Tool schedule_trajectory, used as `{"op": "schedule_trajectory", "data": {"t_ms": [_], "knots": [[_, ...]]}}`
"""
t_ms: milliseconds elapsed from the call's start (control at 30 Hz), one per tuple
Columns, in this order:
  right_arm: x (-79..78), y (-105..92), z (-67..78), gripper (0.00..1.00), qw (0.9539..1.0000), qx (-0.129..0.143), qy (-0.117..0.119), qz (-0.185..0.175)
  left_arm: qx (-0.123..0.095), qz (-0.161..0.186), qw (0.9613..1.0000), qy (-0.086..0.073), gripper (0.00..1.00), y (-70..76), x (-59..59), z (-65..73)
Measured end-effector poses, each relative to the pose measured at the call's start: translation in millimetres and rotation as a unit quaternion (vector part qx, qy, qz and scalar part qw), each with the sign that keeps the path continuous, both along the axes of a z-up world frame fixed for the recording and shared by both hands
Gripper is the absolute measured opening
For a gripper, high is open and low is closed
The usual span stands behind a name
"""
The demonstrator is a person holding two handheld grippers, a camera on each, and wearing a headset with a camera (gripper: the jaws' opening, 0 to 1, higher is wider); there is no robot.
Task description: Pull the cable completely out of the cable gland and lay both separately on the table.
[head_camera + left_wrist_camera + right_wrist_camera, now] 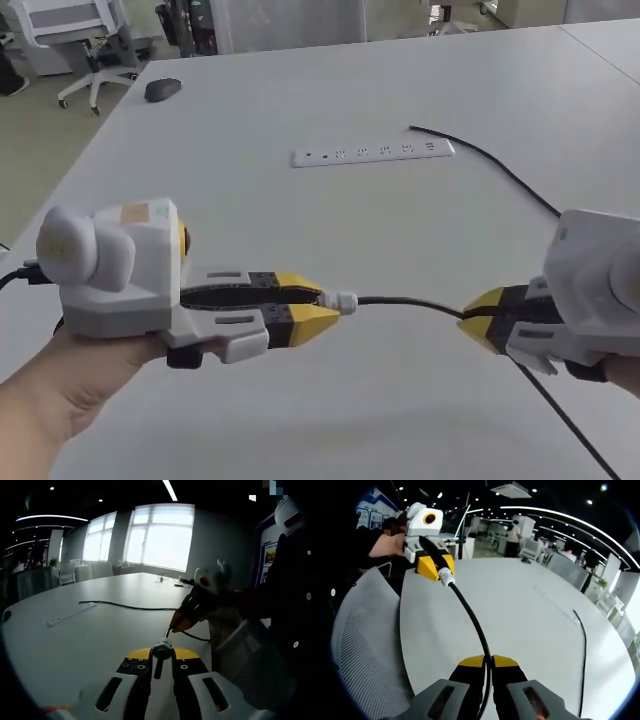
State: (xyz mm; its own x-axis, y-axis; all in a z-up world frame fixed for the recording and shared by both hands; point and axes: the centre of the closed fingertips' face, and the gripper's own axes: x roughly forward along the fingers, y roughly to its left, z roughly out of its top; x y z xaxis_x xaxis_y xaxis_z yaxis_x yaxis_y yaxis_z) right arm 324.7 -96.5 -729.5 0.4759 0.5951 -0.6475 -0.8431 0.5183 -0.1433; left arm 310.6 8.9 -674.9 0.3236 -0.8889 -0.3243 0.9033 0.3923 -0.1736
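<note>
I have my left claw (322, 303) clamped on the white cable gland (343, 301), which pokes out past its tips. My right claw (470, 320) pinches the black cable (405, 301), which runs between both claws into the gland, above the table (300, 220).

Over the bench (250, 210): left tongs (328, 300) at left, cable gland (341, 301) at their tip — cable (410, 302) runs right into right tongs (466, 318). Behind them lies power strip (372, 152) — mouse (163, 89) far back left.
</note>
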Motion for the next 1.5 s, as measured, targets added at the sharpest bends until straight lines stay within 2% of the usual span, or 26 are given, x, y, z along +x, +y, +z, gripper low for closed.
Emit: {"op": "schedule_trajectory", "data": {"t_ms": [333, 400, 433, 467, 533, 600, 700, 733, 767, 833, 933, 1133, 1333, 1467, 1500], "knots": [[-2.3, 2.0, -3.4, 0.01, 0.9999, 0.001, 0.016, -0.002, -0.002, 0.006, 1.0000, -0.003, 0.15, 1.1, 2.2, 2.0], [-2.0, 1.1, -5.0, 0.05, 0.9998, -0.004, 0.020, -0.007, -0.005, 0.008, 0.9999, -0.003, 0.15, 1.5, 3.3, 3.1], [-2.5, 1.7, -5.5, 0.11, 0.9998, -0.005, 0.020, -0.004, -0.006, 0.012, 0.9999, -0.007, 0.15, 2.6, 5.0, 3.8], [-1.6, 1.9, -4.8, 0.14, 0.9998, -0.004, 0.020, -0.008, -0.008, 0.013, 0.9999, -0.004, 0.15, 3.7, 5.7, 3.9], [-4.4, 6.1, -0.7, 0.13, 0.9998, 0.002, 0.019, 0.004, -0.014, 0.019, 0.9997, -0.002, 0.15, 4.7, 7.1, 4.7], [-3.8, 9.3, 4.8, 0.16, 0.9999, 0.009, 0.013, 0.003, -0.008, 0.018, 0.9998, -0.003, 0.15, 5.3, 6.8, 3.0], [-7.2, 30.9, 20.3, 0.17, 0.9980, 0.057, 0.009, 0.026, -0.012, 0.017, 0.9998, -0.003, 0.15, 3.6, 6.6, 3.2], [-9.1, 36.4, 22.8, 0.18, 0.9974, 0.062, 0.007, 0.037, -0.012, 0.017, 0.9998, -0.002, 0.15, 3.0, 6.5, 3.2], [-11.4, 41.5, 24.0, 0.18, 0.9970, 0.061, 0.006, 0.048, -0.012, 0.016, 0.9998, -0.002, 0.15, 2.3, 6.4, 3.2], [-12.3, 55.2, 26.2, 0.20, 0.9962, 0.052, -0.012, 0.069, -0.013, 0.014, 0.9998, -0.002, 0.15, 0.6, 6.2, 3.2], [-12.0, 67.1, 26.1, 0.21, 0.9954, 0.049, -0.016, 0.080, -0.014, 0.010, 0.9999, -0.001, 0.15, -1.6, 5.0, 3.9], [-10.0, 88.8, 28.0, 0.17, 0.9929, 0.048, -0.024, 0.106, -0.015, 0.005, 0.9999, -0.001, 0.15, -3.3, 1.8, 6.1], [-11.2, 95.0, 24.9, 0.12, 0.9914, 0.040, -0.024, 0.122, -0.017, 0.003, 0.9998, -0.003, 0.15, -4.6, -0.2, 8.0], [-11.0, 93.5, 25.4, 0.01, 0.9908, 0.034, -0.033, 0.127, -0.017, 0.000, 0.9999, -0.001, 0.15, -5.3, -1.7, 7.6], [-11.1, 93.5, 25.8, 0.01, 0.9907, 0.034, -0.033, 0.127, -0.017, 0.000, 0.9998, -0.001, 0.15, -5.3, -1.8, 7.3]]}}
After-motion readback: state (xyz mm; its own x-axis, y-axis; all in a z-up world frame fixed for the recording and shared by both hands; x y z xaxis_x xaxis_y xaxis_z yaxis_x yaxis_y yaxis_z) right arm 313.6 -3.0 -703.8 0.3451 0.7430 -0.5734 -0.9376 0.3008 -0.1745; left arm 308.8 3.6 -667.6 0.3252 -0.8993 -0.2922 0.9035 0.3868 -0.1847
